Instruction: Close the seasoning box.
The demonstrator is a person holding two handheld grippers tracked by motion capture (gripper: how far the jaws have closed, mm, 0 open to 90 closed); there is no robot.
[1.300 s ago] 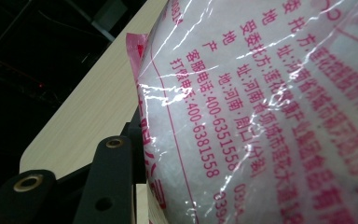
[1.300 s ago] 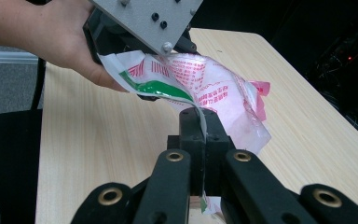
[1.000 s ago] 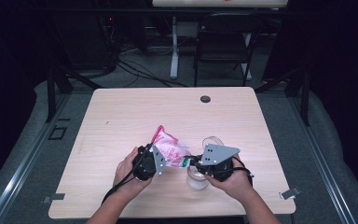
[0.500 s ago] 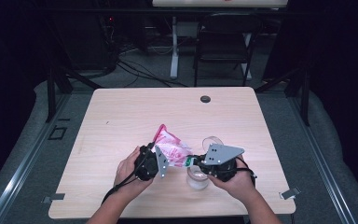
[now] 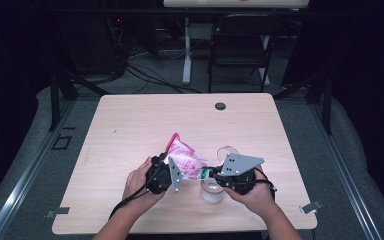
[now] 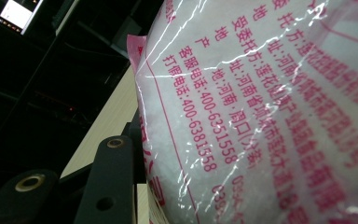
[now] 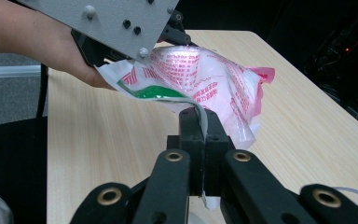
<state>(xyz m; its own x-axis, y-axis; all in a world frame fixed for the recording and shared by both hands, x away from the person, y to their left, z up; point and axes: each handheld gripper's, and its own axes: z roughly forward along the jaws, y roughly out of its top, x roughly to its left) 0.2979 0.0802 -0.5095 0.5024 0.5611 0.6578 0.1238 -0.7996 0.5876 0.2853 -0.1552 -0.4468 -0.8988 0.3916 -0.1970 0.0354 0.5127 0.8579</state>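
Observation:
A clear plastic bag (image 5: 184, 159) with pink print and white grains inside hangs just above the table between both hands. My left gripper (image 5: 176, 170) is shut on the bag's body; in the left gripper view the bag (image 6: 261, 116) presses against one black finger (image 6: 114, 182), and the other is hidden behind it. My right gripper (image 5: 206, 173) is shut on the bag's torn white-and-green corner, which sits pinched between the jaws (image 7: 200, 119). The right gripper view also shows the left gripper (image 7: 175, 35) and its grey plate gripping the bag (image 7: 205, 74) from the far side.
A clear plastic cup (image 5: 213, 191) stands on the wooden table (image 5: 130, 130) under the right gripper. A clear round lid (image 5: 226, 150) lies just behind it. A black grommet (image 5: 220, 106) sits near the far edge. A chair (image 5: 240, 45) stands beyond the table.

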